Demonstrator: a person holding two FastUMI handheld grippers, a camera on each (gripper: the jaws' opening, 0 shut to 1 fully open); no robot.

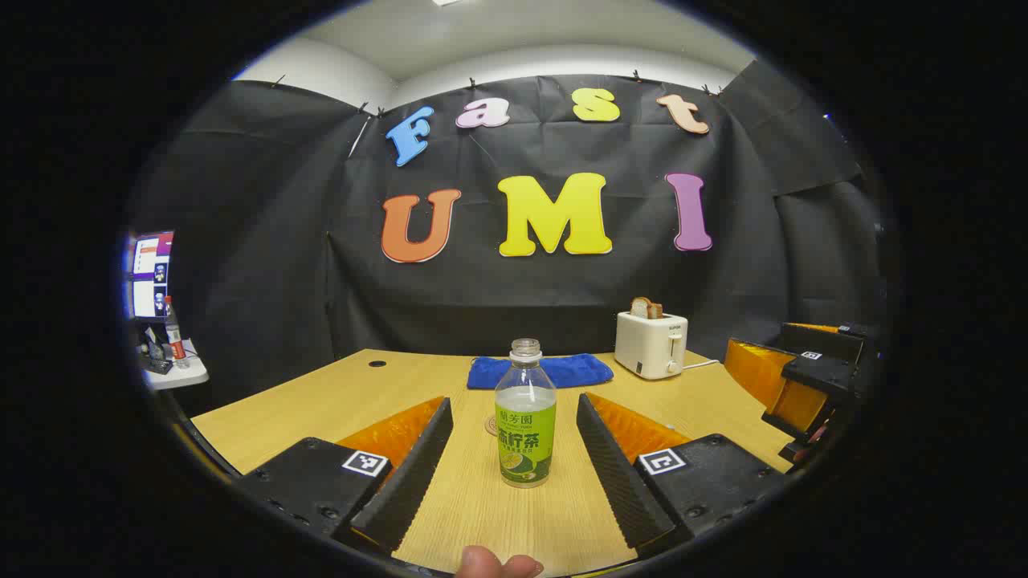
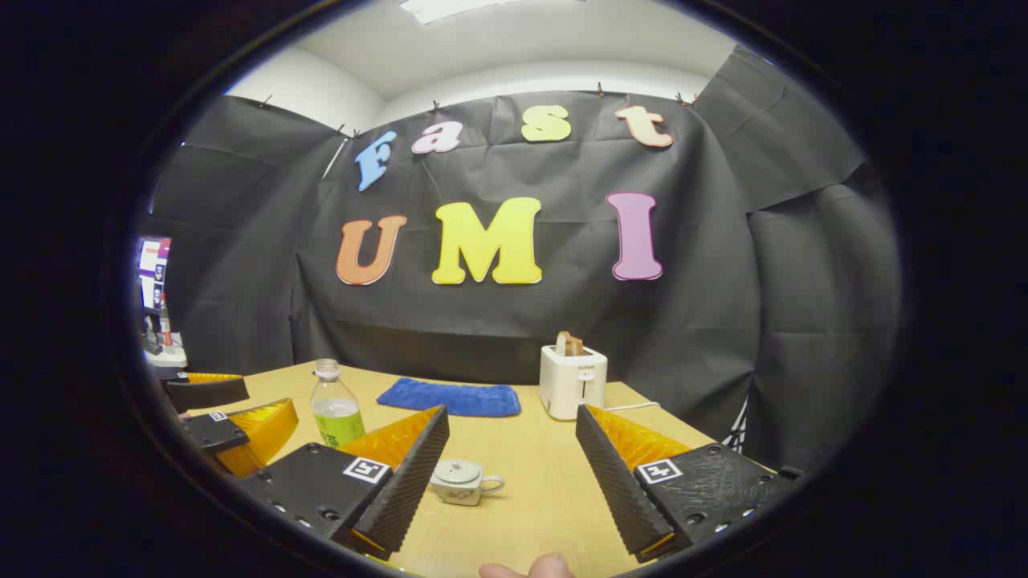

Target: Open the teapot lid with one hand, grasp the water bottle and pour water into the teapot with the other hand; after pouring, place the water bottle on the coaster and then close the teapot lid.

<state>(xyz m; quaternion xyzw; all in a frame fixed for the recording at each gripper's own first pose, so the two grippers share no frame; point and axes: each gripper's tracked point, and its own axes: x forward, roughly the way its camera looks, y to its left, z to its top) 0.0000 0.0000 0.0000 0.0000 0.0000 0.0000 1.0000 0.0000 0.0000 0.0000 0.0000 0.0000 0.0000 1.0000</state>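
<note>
Table [image 1: 321,401]: bottle [image 1: 525,417] mid-table between wide-open, empty left gripper [image 1: 514,457] fingers; teapot [image 2: 459,482] before wide-open, empty right gripper [image 2: 510,474].

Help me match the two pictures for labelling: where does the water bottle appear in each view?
Left gripper view: the water bottle stands at centre, between the open left tongs.
Right gripper view: the water bottle stands at lower left, beyond the right tongs.
Shared landmark: the white toaster behind the blue cloth.
</note>
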